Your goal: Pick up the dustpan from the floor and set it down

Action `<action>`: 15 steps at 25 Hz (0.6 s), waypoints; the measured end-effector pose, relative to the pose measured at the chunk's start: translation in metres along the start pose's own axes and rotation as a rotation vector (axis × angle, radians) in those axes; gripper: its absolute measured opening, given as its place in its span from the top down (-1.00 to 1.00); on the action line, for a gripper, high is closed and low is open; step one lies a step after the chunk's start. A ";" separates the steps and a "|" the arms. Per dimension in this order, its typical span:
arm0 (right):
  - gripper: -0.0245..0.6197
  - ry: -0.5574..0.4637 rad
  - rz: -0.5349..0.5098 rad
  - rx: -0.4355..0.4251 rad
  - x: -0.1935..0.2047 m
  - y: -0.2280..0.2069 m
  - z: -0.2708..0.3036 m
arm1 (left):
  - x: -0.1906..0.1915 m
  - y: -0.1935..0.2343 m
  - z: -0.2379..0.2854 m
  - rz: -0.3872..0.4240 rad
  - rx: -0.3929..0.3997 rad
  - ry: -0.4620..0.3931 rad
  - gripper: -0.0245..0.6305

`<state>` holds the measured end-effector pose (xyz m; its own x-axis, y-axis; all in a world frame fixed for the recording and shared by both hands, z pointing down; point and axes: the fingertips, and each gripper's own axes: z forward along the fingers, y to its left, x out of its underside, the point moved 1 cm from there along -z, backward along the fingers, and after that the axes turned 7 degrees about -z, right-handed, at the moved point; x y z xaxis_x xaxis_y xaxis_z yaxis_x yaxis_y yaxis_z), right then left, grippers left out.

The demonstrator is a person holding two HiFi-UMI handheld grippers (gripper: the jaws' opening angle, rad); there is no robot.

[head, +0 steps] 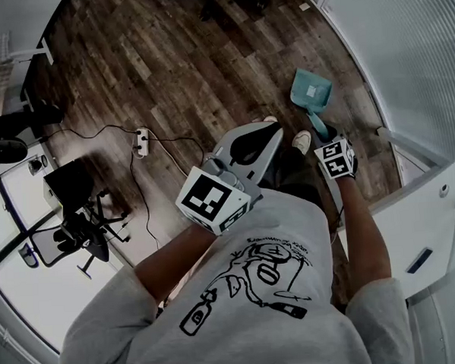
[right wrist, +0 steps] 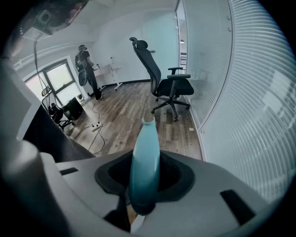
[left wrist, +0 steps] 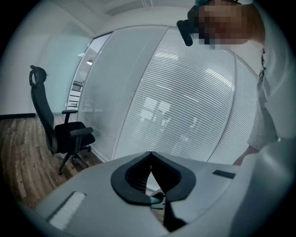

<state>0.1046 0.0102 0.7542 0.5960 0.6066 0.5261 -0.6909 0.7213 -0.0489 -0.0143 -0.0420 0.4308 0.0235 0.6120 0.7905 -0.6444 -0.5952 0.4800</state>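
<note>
The dustpan [head: 312, 91] is teal and sits close to the right edge of the floor [head: 168, 59], just beside the glass wall [head: 403, 46]. The right gripper [head: 324, 134] has it by the handle [right wrist: 144, 152]: in the right gripper view the dark fingers [right wrist: 173, 178] stand about half apart and press on the handle from both sides. The gripper points steeply down, and the pan hangs in front of it, ahead of the person's shoe [head: 301, 141]. It seems to be off the boards, but the head view does not show this clearly.

The left gripper [head: 263, 130] is held higher, near the person's body. Its fingers [left wrist: 134, 176] are closed together with nothing between them.

I judge the picking up as done. What is left is to lower the dustpan to its place and to let the handle go.
</note>
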 end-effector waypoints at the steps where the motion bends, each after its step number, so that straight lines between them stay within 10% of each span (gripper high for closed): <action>1: 0.60 -0.003 0.002 -0.003 0.002 0.002 0.001 | 0.000 -0.001 0.000 0.001 0.001 0.000 0.92; 15: 0.62 0.053 0.062 -0.057 0.021 0.035 0.008 | -0.004 0.001 0.002 0.004 0.007 -0.002 0.92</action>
<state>0.0897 0.0453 0.7698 0.5744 0.6664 0.4753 -0.7037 0.6987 -0.1291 -0.0130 -0.0461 0.4290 0.0226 0.6085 0.7932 -0.6390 -0.6014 0.4796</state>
